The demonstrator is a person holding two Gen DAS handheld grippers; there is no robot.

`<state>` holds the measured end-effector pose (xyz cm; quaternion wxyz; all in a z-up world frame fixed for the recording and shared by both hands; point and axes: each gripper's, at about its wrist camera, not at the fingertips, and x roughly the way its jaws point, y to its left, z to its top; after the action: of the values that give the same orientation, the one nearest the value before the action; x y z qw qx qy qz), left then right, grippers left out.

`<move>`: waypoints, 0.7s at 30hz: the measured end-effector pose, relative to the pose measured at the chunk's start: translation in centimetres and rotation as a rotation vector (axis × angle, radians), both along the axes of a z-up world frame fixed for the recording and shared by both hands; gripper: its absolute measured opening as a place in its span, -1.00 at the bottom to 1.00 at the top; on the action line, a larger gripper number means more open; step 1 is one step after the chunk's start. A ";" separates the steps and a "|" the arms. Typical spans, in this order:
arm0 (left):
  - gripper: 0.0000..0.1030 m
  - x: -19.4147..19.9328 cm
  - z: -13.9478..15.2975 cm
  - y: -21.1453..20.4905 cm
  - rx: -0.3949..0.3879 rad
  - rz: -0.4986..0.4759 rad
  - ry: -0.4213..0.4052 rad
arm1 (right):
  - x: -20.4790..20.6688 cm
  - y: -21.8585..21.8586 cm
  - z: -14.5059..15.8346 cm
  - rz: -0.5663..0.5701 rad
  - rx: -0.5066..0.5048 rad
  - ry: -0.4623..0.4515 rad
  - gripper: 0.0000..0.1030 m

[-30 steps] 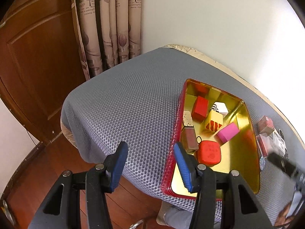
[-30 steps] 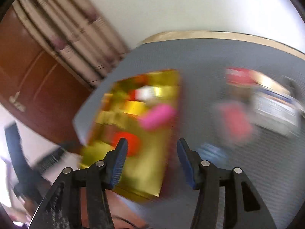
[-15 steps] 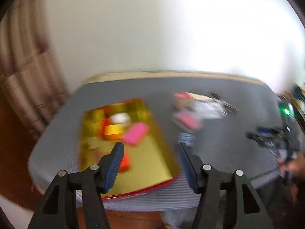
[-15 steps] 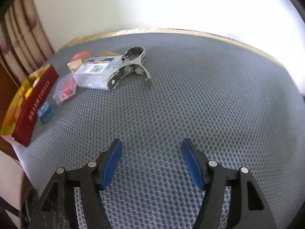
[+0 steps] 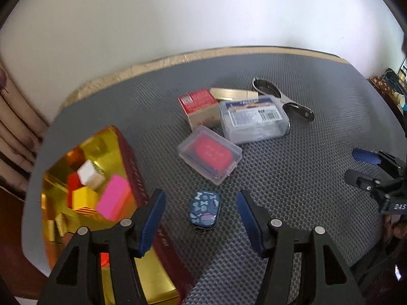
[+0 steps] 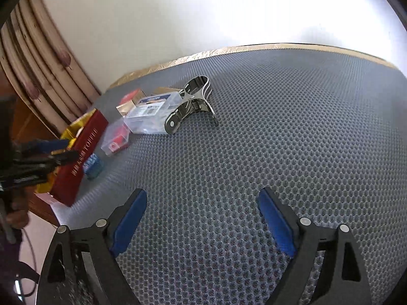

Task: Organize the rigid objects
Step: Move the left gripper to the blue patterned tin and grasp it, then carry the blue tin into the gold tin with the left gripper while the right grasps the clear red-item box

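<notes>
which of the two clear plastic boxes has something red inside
The smaller clear box, nearest the gold tin; the larger labelled box behind it shows no red.

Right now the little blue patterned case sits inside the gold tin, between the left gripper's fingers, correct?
Not inside. The left wrist view shows the blue case lying on the grey mat beside the gold tin, framed between the fingers of the left gripper.
</notes>
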<state>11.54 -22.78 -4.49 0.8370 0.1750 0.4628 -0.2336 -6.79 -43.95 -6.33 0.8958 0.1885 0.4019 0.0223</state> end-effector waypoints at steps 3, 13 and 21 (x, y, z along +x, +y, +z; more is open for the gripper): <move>0.17 0.1 -1.0 -0.9 0.046 -0.012 0.001 | -0.2 0.1 0.1 0.006 0.011 -0.003 0.76; 0.16 0.3 -4.6 -1.6 0.077 -0.046 0.051 | 0.0 0.5 0.2 0.019 0.024 -0.005 0.88; -0.39 -0.1 -4.1 -0.5 -0.028 -0.009 0.039 | 0.5 0.9 0.0 0.024 0.002 0.004 0.91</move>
<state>11.48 -23.30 -8.63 0.8291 0.1610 0.4749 -0.2472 -6.31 -43.07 -6.34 0.8944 0.1847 0.4059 0.0330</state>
